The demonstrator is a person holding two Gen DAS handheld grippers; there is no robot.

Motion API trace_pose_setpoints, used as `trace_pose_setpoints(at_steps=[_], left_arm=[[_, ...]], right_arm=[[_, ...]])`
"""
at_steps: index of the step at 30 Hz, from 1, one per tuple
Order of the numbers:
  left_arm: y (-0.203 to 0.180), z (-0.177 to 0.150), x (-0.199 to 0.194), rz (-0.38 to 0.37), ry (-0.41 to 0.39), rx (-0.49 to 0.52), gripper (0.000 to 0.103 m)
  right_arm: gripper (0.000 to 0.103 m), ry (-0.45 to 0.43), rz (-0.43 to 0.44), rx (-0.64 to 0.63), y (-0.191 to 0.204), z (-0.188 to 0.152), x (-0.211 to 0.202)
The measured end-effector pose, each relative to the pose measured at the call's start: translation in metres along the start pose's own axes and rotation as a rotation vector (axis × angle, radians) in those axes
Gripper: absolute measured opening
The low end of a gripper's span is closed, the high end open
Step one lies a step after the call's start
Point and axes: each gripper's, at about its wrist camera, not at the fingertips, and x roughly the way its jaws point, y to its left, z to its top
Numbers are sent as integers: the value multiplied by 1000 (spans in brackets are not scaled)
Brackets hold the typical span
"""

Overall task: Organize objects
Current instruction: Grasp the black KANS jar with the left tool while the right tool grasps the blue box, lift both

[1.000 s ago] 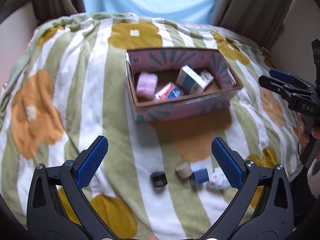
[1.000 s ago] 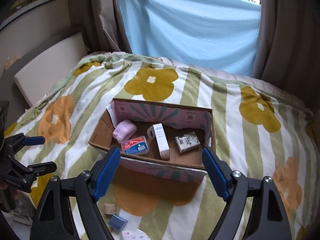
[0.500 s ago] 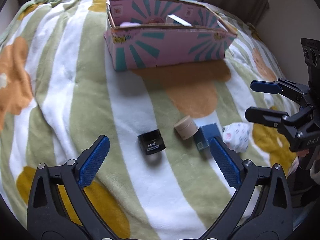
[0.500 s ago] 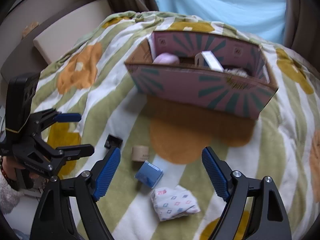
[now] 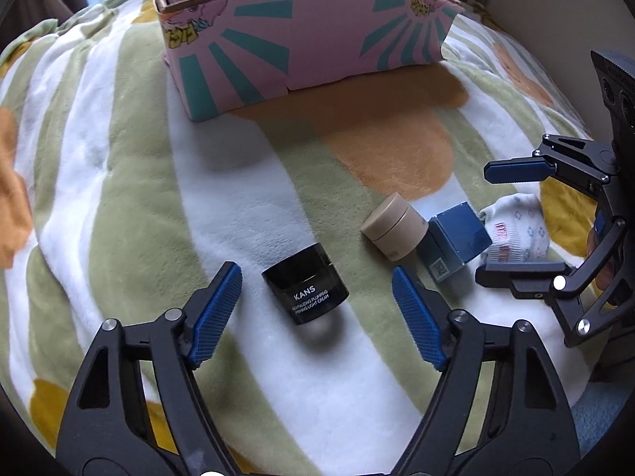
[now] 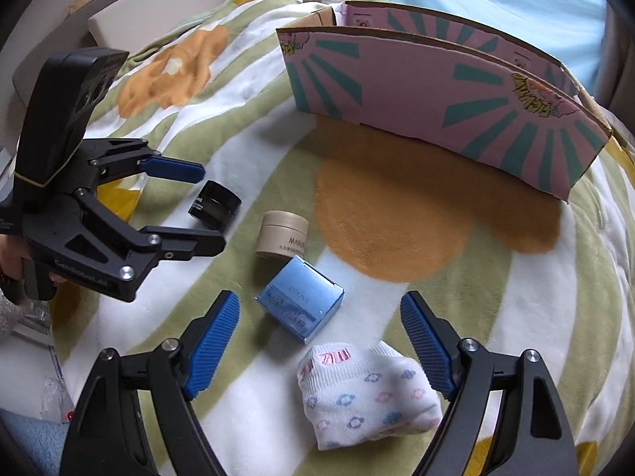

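Observation:
A black KANS cream jar (image 5: 304, 288) lies on the blanket between the fingers of my open left gripper (image 5: 317, 317); it also shows in the right wrist view (image 6: 215, 204). A beige jar (image 5: 395, 231) (image 6: 282, 235), a blue box (image 5: 456, 240) (image 6: 299, 303) and a folded white floral sock (image 5: 518, 230) (image 6: 369, 394) lie in a row to its right. My open right gripper (image 6: 319, 343) hovers low over the sock and blue box. The pink cardboard box (image 5: 305, 39) (image 6: 436, 91) stands beyond; its contents are hidden.
A striped floral blanket (image 5: 119, 158) covers the bed. A white cushion (image 6: 158, 4) lies at the far left, curtains and a blue cloth behind the box. The bed edge and floor clutter (image 6: 35, 357) are at the lower left in the right wrist view.
Both grippers have come down and forward toward the loose items. The black jar now sits between my left fingers, and the sock and blue box sit under my right gripper.

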Motion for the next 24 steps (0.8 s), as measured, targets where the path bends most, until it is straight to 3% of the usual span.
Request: trace_pose_setpoints(at_steps=[4,15,17,24], left_arm=[[-2,0,6,7,-11,3,75],[-1,-5,8,41,-33,1,61],[0,-5,9,53,-25,2,51],[1,-5,8,47,-30,6,42]], right_arm=[[74,0,2,-28,6,0,8],[61,11,17,-36,12,3,25],[61,17,14,-22,11,3,26],[48,29,18,17,5,4,30]])
